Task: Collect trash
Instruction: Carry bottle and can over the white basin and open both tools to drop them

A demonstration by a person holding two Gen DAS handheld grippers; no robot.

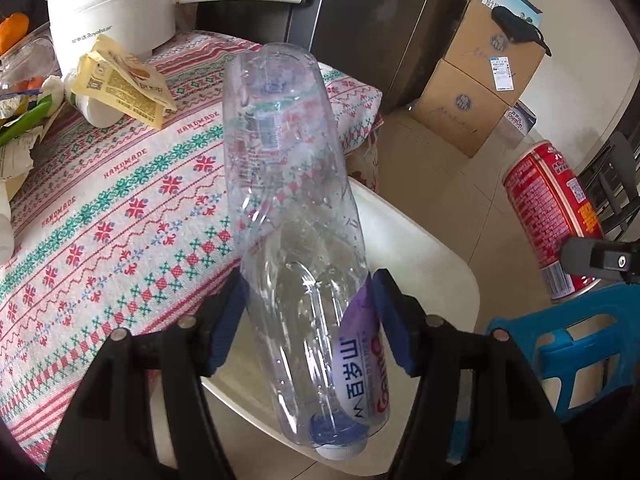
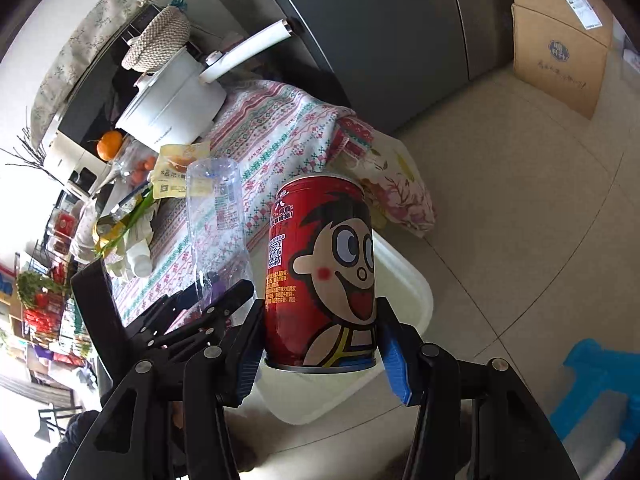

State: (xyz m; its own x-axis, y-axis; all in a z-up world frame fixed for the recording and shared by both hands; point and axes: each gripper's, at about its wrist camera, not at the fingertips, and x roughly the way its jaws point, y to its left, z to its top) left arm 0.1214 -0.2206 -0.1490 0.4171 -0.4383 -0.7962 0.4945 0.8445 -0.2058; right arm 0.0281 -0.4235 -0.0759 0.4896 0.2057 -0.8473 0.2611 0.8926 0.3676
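Observation:
My left gripper (image 1: 310,316) is shut on a clear empty plastic bottle (image 1: 288,184) with a purple label, held cap end toward the camera, over the table edge and a white bin (image 1: 432,256). The bottle also shows in the right wrist view (image 2: 218,224). My right gripper (image 2: 320,344) is shut on a red drink can (image 2: 320,272) with a cartoon face, held upright over the white bin (image 2: 408,292). The can also shows at the right of the left wrist view (image 1: 556,220). A yellow wrapper (image 1: 120,84) and other litter lie on the patterned tablecloth (image 1: 120,208).
A white electric pot (image 1: 116,4) stands at the back of the table. Cardboard boxes (image 1: 476,80) sit on the floor by a dark fridge (image 1: 380,20). A blue plastic stool (image 1: 560,348) stands to the right of the bin. An orange (image 2: 110,144) lies near the pot.

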